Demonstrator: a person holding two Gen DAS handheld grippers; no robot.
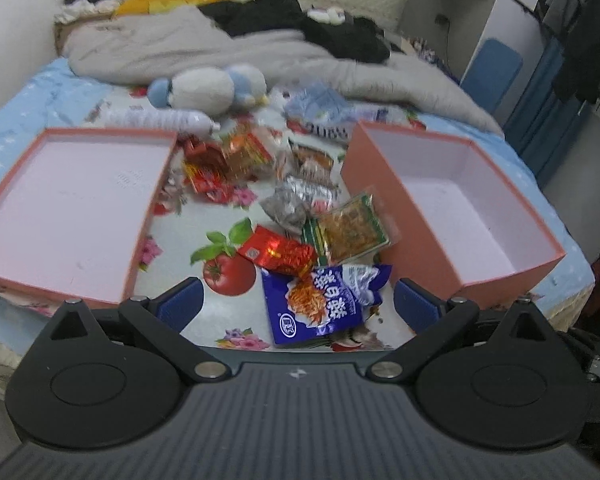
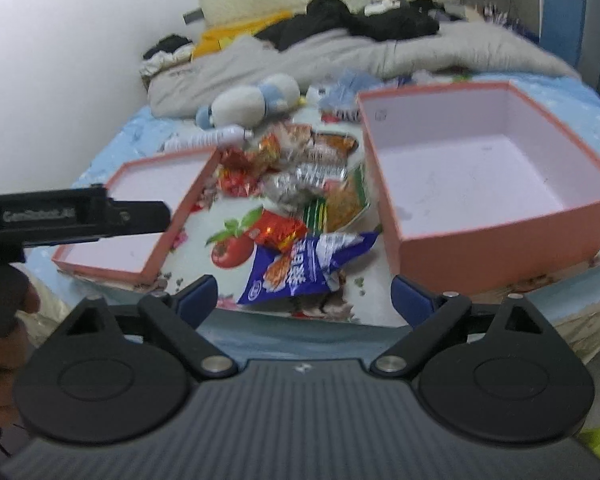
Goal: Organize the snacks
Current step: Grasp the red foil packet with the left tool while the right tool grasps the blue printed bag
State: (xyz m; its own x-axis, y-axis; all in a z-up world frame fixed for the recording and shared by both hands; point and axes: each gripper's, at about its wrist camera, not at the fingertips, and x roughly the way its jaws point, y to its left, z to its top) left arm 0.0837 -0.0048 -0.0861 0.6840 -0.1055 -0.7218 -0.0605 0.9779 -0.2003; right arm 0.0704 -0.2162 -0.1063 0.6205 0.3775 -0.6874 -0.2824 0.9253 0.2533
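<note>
Bedding is filling the far half of the left wrist view: a grey duvet (image 1: 204,44) is lying crumpled across the bed, with a plush toy (image 1: 208,88) in front of it. Nearer, a floral cloth (image 1: 224,264) is carrying a loose heap of snack packets between a shallow pink lid (image 1: 4,208) on the left and a deeper pink box (image 1: 384,200) on the right; both are sitting empty. The left gripper (image 1: 296,300) is hanging with its jaws wide apart and nothing between them, pointing down toward a blue packet (image 1: 320,312) at the near edge, just below a red packet (image 1: 278,254).

Across in the right wrist view, the right gripper (image 2: 304,296) is likewise showing jaws apart and empty, aimed at the same blue packet, while the other tool's black body is crossing in front of the lid. Sorting looks barely begun, with nothing boxed yet. Next, one gripper probably needs to be lowering onto the blue packet's crinkled edge and pinching it.
</note>
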